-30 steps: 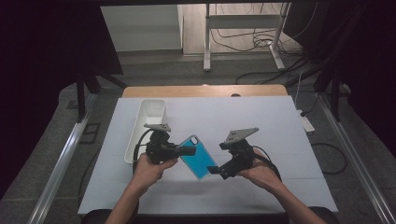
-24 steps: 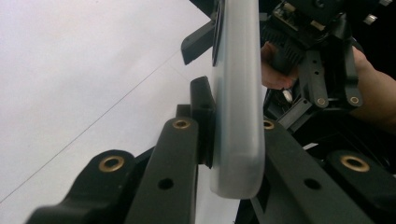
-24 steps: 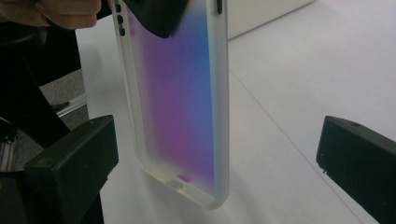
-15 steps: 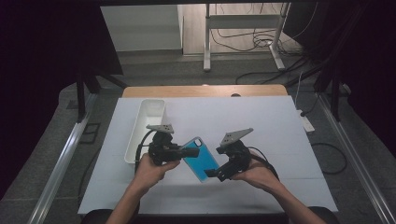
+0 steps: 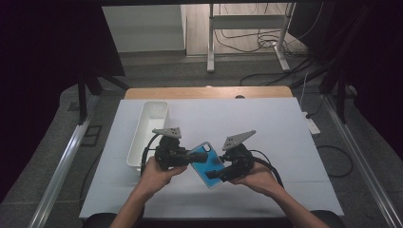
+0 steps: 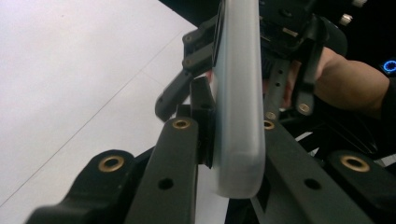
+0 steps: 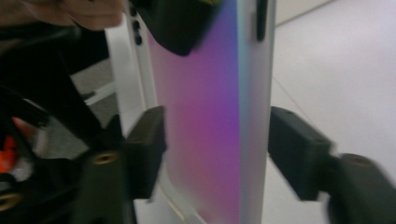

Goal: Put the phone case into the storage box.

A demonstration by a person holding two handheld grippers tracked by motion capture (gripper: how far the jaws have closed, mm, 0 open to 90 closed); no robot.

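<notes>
Flat rounded-corner phone case (image 5: 206, 164), glossy blue; left tongs (image 5: 186, 156) clamping end.

White table (image 5: 294, 123) with wooden far edge, grey floor (image 5: 157, 71), tangled cables (image 5: 247, 40), dark surroundings

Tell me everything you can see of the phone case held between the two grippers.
The phone case is a slim rounded rectangle with a blue-to-purple glossy face and pale translucent edges, likely soft plastic, with a dark camera cutout near one end. It is held above the white table, slanted in the high view. The left gripper is shut on its upper end. The right gripper straddles the lower end; its fingers have just been closing, with a gap to the case's edge on one side.
</notes>
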